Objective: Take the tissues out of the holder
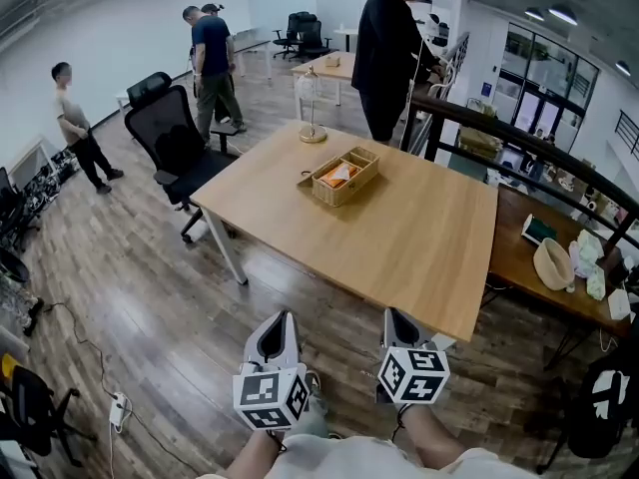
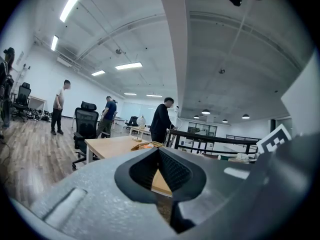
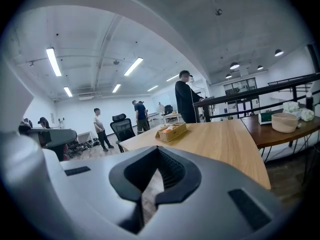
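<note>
A woven holder (image 1: pixel 351 182) stands on the far half of the light wooden table (image 1: pixel 399 247), with an orange tissue pack (image 1: pixel 337 174) in one of its compartments. Both grippers hover off the table's near edge, well short of the holder. My left gripper (image 1: pixel 284 317) is shut with nothing in it, and my right gripper (image 1: pixel 391 314) is shut and empty too. From the left gripper (image 2: pixel 159 150) the holder (image 2: pixel 148 144) shows small and far ahead. From the right gripper (image 3: pixel 159 150) the holder (image 3: pixel 172 130) sits on the table top, ahead and slightly right.
A glass-domed lamp (image 1: pixel 312 108) stands behind the holder. A black office chair (image 1: pixel 175 143) is at the table's left corner. A person in black (image 1: pixel 384 53) stands at the far side, others further left. A railing (image 1: pixel 519 153) and a darker table (image 1: pixel 519 262) lie to the right.
</note>
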The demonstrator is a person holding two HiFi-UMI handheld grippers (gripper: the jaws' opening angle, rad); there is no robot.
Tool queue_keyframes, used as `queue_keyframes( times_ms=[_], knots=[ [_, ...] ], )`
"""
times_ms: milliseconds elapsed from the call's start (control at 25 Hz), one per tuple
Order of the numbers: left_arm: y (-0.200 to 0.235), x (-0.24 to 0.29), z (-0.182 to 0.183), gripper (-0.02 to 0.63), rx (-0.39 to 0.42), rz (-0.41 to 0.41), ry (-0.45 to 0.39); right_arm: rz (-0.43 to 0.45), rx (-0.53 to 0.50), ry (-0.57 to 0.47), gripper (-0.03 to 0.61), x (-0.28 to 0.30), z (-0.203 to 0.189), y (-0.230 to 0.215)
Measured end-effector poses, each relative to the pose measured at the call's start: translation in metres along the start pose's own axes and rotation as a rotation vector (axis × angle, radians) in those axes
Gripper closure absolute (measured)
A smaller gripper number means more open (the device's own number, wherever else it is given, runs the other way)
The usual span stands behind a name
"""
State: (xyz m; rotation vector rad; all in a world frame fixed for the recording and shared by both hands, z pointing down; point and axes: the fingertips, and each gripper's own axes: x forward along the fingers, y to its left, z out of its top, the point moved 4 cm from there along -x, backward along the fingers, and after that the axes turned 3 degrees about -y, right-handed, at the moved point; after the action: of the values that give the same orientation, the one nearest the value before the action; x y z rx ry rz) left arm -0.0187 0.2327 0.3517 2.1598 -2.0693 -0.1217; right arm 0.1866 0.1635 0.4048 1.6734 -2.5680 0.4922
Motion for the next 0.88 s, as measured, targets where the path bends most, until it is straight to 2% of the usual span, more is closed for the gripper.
queue_keyframes(
  times_ms=[320,880],
  knots=[
    [0.02,0.05,0.0,0.604,0.011,-0.044,-0.017,-0.023,-0.004,-0.041,0.58,0.048,0.009,-0.002],
    [0.065,0.191,0.025,0.603,-0.023,-0.127,-0.01,-0.092,-0.034,-0.03,0.581,0.176,0.053,-0.007]
  ],
)
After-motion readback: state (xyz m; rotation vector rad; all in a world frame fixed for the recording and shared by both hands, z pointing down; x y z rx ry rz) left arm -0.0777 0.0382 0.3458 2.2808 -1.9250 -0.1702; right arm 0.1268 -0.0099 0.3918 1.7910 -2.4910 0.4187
